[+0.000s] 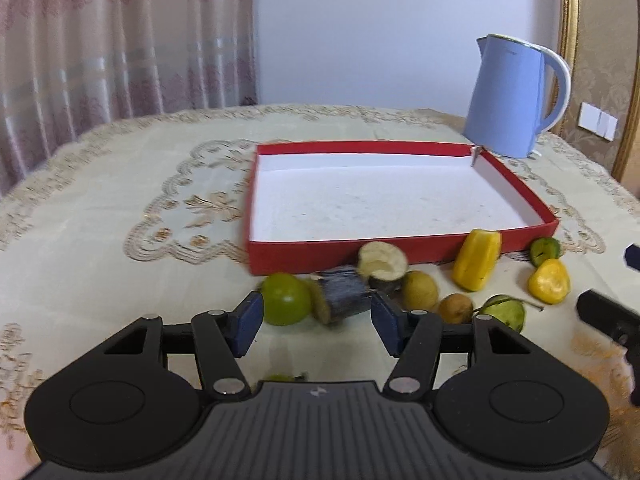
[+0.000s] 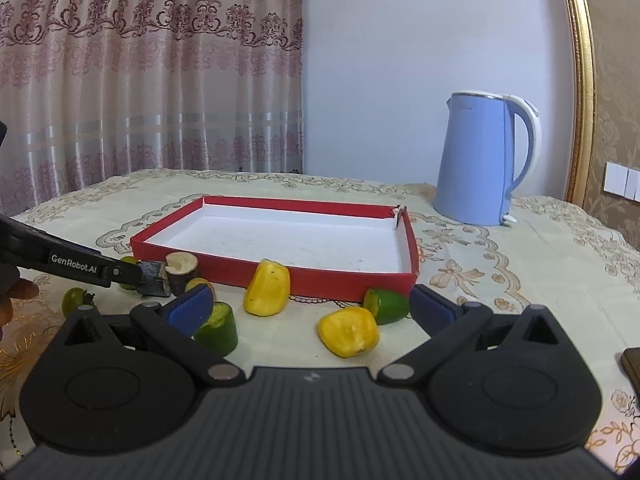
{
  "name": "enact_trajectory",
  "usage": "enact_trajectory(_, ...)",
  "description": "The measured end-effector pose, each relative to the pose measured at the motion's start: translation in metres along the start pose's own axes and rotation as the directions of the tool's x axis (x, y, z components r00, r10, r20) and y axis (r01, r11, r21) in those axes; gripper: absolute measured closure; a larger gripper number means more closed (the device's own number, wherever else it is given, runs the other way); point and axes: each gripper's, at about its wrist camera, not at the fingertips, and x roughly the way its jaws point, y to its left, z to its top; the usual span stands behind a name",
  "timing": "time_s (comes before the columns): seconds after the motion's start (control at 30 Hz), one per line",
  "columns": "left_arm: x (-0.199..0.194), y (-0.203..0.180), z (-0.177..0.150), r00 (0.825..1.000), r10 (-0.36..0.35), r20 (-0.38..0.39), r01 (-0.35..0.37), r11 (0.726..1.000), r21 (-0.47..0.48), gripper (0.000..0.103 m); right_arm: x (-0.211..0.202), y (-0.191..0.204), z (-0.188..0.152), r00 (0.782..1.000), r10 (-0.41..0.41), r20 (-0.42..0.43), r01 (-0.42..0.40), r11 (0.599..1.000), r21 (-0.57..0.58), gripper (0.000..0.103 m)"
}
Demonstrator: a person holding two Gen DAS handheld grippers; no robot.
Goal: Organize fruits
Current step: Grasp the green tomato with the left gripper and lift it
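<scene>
— Where do we have the sugarcane piece (image 1: 340, 294)?
— On the bench (image 1: 120, 240) before the red tray (image 1: 400, 250), between our left gripper (image 1: 316, 316) jaws, apparently ungripped. Our right gripper (image 2: 310, 306) jaws gape, grasping nothing

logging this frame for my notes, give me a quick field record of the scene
surface: table with a patterned cloth
box: red box, white inside, nothing in it
fruit: all on the cloth in front of the box
left tool: left tool, pads either side of a dark sugarcane piece and a green fruit, contact unclear
right tool: right tool open, yellow fruit piece between its fingers, untouched
behind box: blue kettle
</scene>
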Motion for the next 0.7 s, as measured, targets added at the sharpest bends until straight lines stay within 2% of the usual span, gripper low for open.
enact_trajectory(0.13,0.008,0.003,0.005,1.000,0.001,0.014,-0.001,0.999,0.045,0.044,0.000,0.000,-0.002,1.000,0.003,-0.001,-0.003,1.000,-0.005,0.000)
enact_trajectory(0.27,0.012,0.017,0.011,0.994,-0.103,-0.019,0.104,0.992,0.072,0.043,0.002,-0.004,-0.002,1.000,0.007,-0.003,-0.007,1.000,0.007,0.000)
enact_trajectory(0.33,0.013,0.023,0.013,0.991,-0.131,-0.024,0.133,0.988,0.082,0.043,0.004,-0.005,-0.002,1.000,0.011,-0.006,-0.011,1.000,0.015,0.000)
enact_trajectory(0.5,0.008,0.055,0.013,0.968,-0.242,-0.065,0.245,0.968,0.059,0.044,0.001,-0.004,-0.001,1.000,0.021,-0.005,-0.021,1.000,0.000,0.000)
enact_trajectory(0.57,-0.003,0.066,0.008,0.948,-0.311,-0.072,0.315,0.948,0.051,0.045,-0.001,-0.003,0.000,0.999,0.035,0.001,-0.035,0.999,-0.001,0.000)
enact_trajectory(0.63,-0.014,0.068,0.002,0.934,-0.351,-0.067,0.355,0.933,0.062,0.045,0.000,-0.002,0.002,0.999,0.052,0.002,-0.052,0.999,0.004,0.000)
enact_trajectory(0.7,-0.021,0.061,-0.006,0.937,-0.342,-0.071,0.348,0.931,0.110,0.045,0.003,0.001,0.002,0.998,0.070,-0.004,-0.070,0.998,0.003,0.000)
